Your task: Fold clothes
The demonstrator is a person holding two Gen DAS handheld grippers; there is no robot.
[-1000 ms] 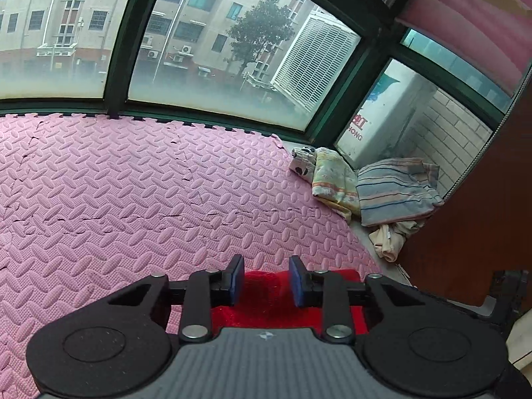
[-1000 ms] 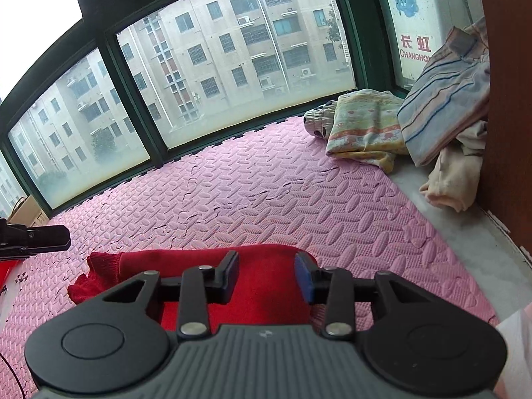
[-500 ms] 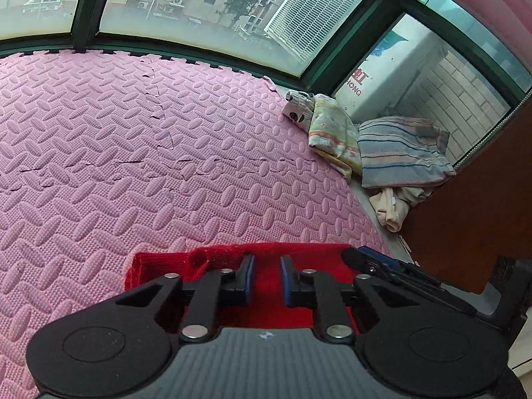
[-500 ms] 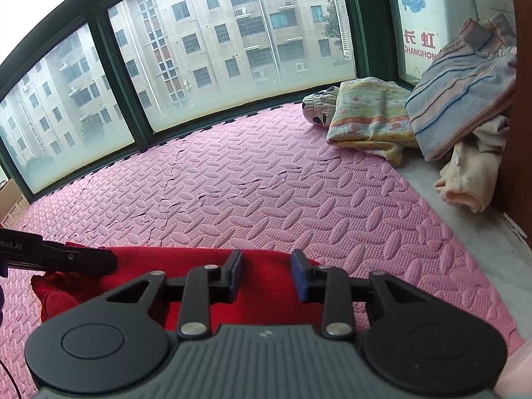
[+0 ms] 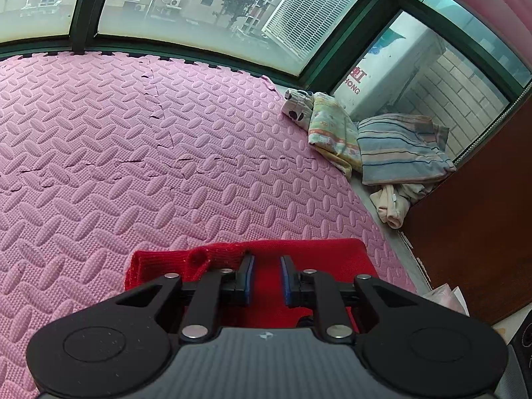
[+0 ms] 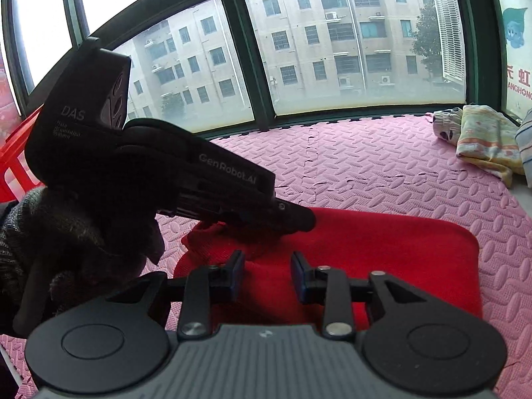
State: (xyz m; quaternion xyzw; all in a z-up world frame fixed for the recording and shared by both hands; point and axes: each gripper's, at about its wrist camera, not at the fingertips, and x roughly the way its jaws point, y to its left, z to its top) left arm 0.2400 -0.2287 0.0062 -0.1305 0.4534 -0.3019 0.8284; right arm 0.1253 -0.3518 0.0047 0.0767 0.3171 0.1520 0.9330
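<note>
A red knitted garment (image 5: 309,259) lies folded on the pink foam mat (image 5: 139,153), with a rolled cuff (image 5: 159,261) at its left end. My left gripper (image 5: 267,274) is open and hovers just above it with nothing between the pads. In the right wrist view the garment (image 6: 382,249) spreads to the right. My right gripper (image 6: 267,272) is open above its near edge. The left gripper (image 6: 299,220) shows there too, its tip low over the cloth; its jaws are hidden from this side.
A pile of other clothes (image 5: 382,146) lies at the mat's far right corner by the window, also in the right wrist view (image 6: 485,139). A brown wooden panel (image 5: 482,216) stands to the right. A red plastic object (image 6: 13,163) stands at the far left.
Both grippers have moved over the red garment. The right view has swung left, and the left gripper now fills its left side. The left jaws have opened a little since half a second ago.
</note>
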